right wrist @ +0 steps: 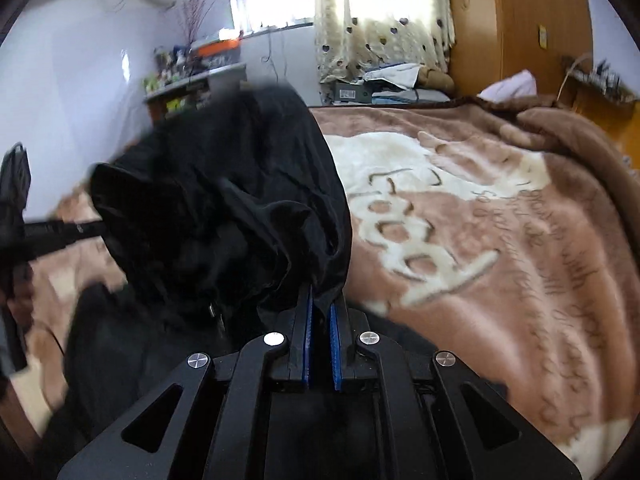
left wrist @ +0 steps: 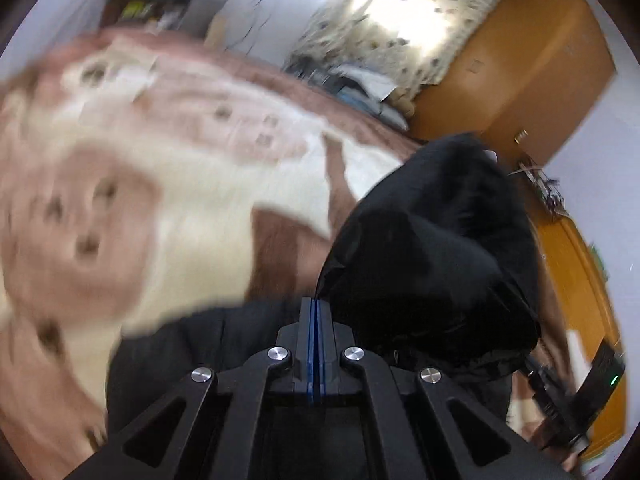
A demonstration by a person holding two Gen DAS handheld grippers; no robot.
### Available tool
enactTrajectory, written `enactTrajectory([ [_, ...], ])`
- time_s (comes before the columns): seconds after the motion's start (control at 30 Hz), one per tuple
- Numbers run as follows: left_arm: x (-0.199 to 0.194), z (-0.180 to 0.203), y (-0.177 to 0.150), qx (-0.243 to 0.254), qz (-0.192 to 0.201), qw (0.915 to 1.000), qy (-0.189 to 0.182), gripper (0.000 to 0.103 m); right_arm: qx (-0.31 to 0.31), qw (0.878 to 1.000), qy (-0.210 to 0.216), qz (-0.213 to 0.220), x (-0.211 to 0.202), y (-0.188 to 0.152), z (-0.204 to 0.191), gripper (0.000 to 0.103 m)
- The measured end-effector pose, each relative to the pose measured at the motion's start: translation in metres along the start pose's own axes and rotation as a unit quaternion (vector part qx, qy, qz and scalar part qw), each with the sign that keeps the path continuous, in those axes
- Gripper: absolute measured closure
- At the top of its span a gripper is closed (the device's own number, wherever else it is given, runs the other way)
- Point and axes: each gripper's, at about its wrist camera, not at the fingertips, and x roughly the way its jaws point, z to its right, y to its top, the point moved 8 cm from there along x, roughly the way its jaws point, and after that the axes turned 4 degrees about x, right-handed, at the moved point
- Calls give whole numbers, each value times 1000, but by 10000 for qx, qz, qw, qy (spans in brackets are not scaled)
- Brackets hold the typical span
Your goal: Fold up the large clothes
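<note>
A large black garment point(left wrist: 432, 248) hangs bunched in the air above a bed with a brown and cream blanket point(left wrist: 168, 184). My left gripper point(left wrist: 317, 304) is shut on an edge of the black garment, blue pads pressed together. In the right wrist view my right gripper point(right wrist: 320, 300) is shut on another part of the black garment point(right wrist: 224, 200), with cloth pinched between the blue pads. The left gripper's body point(right wrist: 24, 236) shows at the left of the right wrist view, beyond the cloth. More black cloth trails below both grippers.
The blanket point(right wrist: 480, 240) covers the whole bed. An orange wooden wardrobe point(right wrist: 520, 24) stands at the back right. A curtained window point(right wrist: 380, 12), a cluttered shelf point(right wrist: 188, 76) and folded items point(right wrist: 392, 80) lie beyond the bed.
</note>
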Motion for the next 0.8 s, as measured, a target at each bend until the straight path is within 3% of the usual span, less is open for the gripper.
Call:
enactTrajectory([
  [0.13,-8,-32,-26,-345,-135,9993,109,103,61,9998,-132,-116,-10,-29,11,96],
  [0.37,-30,-70,-49,-873,-225,9955,292,99,942,9939,-408,-398,-17,-56,53,96],
  [0.4,-33,-72,-52,-859,-266,9954,317,94,1054,9927,-376,-441,-19,-59,55,96],
  [0.5,-47,-72,-56,-763,-228,9964,286,57,1463,9879,-76,-514,-32,-64,57,96],
  [0.57,-61,-67,-57,-849,-109,9963,-25,48,1992,9781,317,-520,-43,-66,57,89],
  [0.67,-82,-53,-58,-1083,105,9920,-636,22,2557,9617,917,-367,-59,-68,52,63],
  [0.7,-82,-49,-60,-1170,73,9901,-765,13,2691,9548,1184,-441,-59,-71,46,46],
  [0.73,-80,-46,-61,-1258,16,9888,-809,13,2783,9481,1428,-576,-55,-74,39,35],
  [0.8,-67,-39,-65,-1366,-212,9862,-907,13,3001,9337,1729,-911,-40,-83,25,34],
])
